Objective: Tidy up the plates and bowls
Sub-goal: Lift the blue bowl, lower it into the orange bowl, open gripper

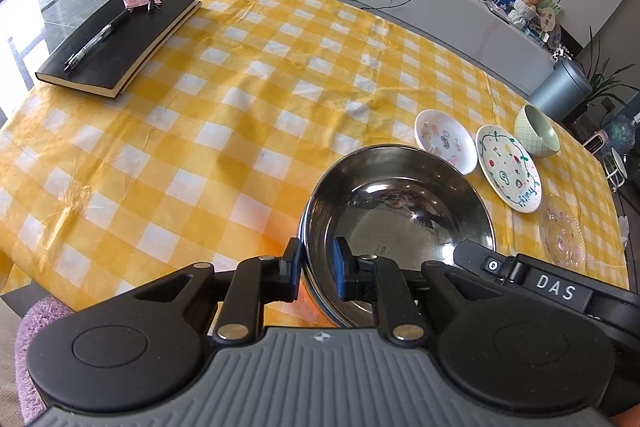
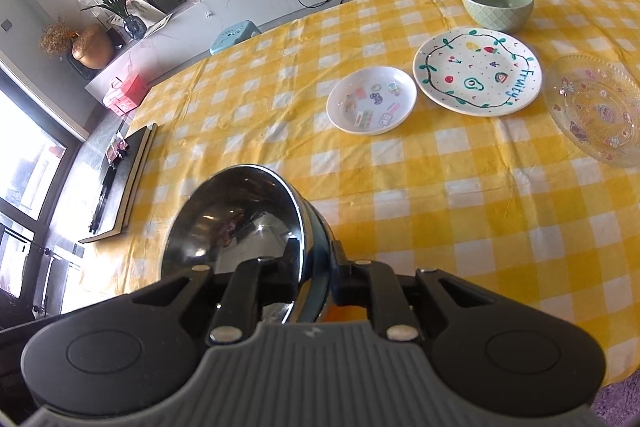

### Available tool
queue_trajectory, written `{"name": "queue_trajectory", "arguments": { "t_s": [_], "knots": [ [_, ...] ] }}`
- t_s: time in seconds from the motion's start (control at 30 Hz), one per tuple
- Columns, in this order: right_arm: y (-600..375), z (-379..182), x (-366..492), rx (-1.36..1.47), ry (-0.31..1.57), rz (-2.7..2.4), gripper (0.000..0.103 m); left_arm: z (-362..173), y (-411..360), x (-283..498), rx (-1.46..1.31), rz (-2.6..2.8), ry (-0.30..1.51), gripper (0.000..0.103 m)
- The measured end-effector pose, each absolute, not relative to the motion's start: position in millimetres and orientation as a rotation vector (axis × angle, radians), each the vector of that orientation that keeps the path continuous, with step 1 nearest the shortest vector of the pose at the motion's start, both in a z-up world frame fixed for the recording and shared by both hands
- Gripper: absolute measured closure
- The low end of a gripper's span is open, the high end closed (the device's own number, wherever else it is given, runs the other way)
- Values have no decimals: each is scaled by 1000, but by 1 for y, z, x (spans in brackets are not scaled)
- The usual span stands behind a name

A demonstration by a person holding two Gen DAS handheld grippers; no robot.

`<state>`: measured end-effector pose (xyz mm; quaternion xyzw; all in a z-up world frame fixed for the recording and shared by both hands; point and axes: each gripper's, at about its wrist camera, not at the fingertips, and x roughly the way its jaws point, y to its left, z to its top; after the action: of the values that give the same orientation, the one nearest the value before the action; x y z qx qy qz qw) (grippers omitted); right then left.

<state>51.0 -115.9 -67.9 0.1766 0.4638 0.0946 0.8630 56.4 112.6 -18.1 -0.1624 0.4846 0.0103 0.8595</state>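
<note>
Nearest in both wrist views is the steel bowl (image 1: 396,219), and both grippers are clamped on its rim: the left gripper (image 1: 320,269) pinches the near-left edge with one pad outside and the blue pad inside, and the right gripper (image 2: 316,267) grips the rim on the opposite side, one finger in the bowl and one behind its wall. Whether the bowl rests on the yellow checked cloth (image 1: 208,131) or hangs just above it cannot be told. The step in hand looks like carrying this bowl toward the other dishes, so the two grips should move together and level, without twisting the thin rim or pulling against each other. Beyond the bowl lie a small sticker plate (image 2: 371,99), then the fruit plate (image 2: 477,71) just to its right, with a clear glass plate (image 2: 596,107) further right near the table edge. The green bowl (image 2: 497,3) stands farthest, just behind the fruit plate. If the bowls are to nest or sit together, the steel one must pass over the plates without clipping them. Far left, a black notebook (image 1: 116,39) carries a pen (image 1: 98,41).
</note>
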Motion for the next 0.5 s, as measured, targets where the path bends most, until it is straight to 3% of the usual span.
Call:
{"name": "queue_trajectory", "arguments": {
  "t_s": [0.13,0.2,0.33,0.5],
  "knots": [
    [-119,-68,53,396,974,205,87,-15,114,56,-336,28,997,77],
    [-122,-66,53,402,963,200,86,-11,114,56,-325,39,980,67],
    [-124,-60,51,388,920,199,86,-5,114,55,-317,66,953,61],
    [-119,-63,53,358,879,218,98,10,108,52,-285,77,885,46]
  ]
}}
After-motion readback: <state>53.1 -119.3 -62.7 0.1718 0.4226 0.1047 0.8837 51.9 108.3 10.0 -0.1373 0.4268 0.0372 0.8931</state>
